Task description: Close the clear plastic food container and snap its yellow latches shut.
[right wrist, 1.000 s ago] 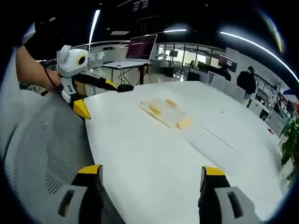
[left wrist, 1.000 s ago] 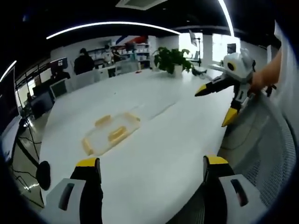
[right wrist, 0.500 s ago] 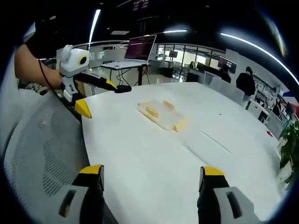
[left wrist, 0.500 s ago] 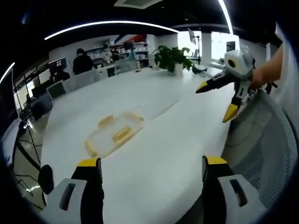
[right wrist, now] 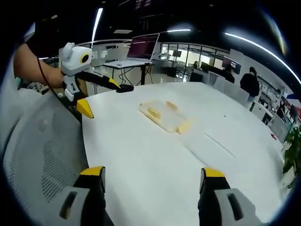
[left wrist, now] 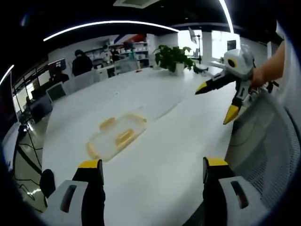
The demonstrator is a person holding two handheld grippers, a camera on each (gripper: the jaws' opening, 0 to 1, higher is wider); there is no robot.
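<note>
The clear plastic food container [left wrist: 117, 135] with yellow latches lies flat on the white table [left wrist: 183, 125], well ahead of my left gripper [left wrist: 153, 165], which is open and holds nothing. In the right gripper view the container [right wrist: 163, 115] lies mid-table, far beyond my right gripper [right wrist: 152, 172], also open with nothing between its jaws. The right gripper [left wrist: 215, 102] hangs over the table's right edge in the left gripper view, jaws spread. The left gripper [right wrist: 99, 96] hovers at the table's left edge in the right gripper view, jaws spread. From here I cannot tell whether the lid is latched.
A grey mesh chair [left wrist: 268, 155] stands by the table edge, also seen as the chair [right wrist: 37, 155]. A potted plant [left wrist: 173, 59] sits at the far end. A laptop [right wrist: 141, 49] on a stand and a small black object [right wrist: 124, 88] lie beyond the left gripper. People [left wrist: 82, 61] stand in the background.
Both views have drifted slightly forward over the table, so the container looks a little nearer. Both grippers stay open and the container has not moved.
</note>
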